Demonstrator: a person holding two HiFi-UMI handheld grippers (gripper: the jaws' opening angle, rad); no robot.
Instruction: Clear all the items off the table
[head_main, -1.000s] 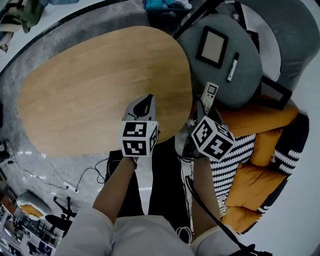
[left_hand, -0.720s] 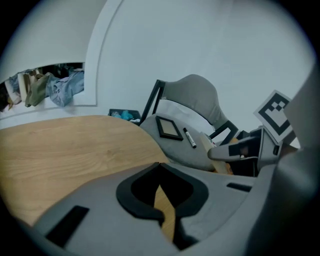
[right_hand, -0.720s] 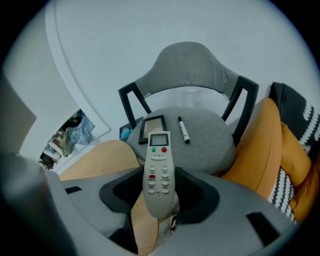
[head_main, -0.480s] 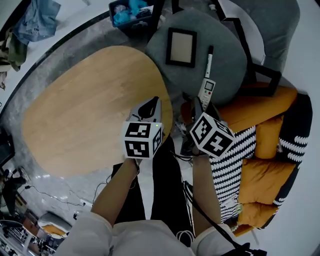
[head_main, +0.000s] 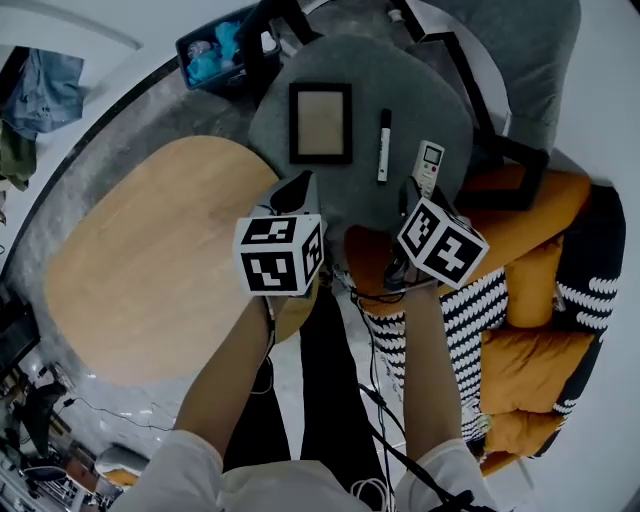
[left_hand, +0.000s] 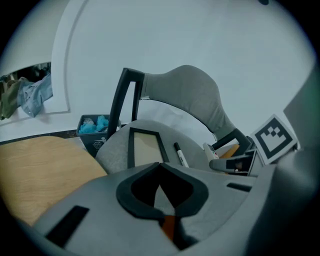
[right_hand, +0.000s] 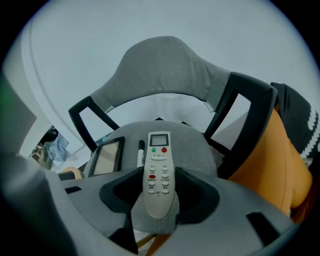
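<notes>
Remote, pinched lengthwise by the right gripper, points up-frame over the grey seat, just right of the marker; the left gripper is pressed together, empty.

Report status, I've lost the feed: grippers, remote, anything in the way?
Left gripper shut, empty. Right gripper shut on remote, at chair seat. Picture frame and marker lie on seat to its left; neither blocks.

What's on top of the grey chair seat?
A picture frame, a marker and a remote control, its near end gripped by the right gripper. Anything beneath them is hidden.
</notes>
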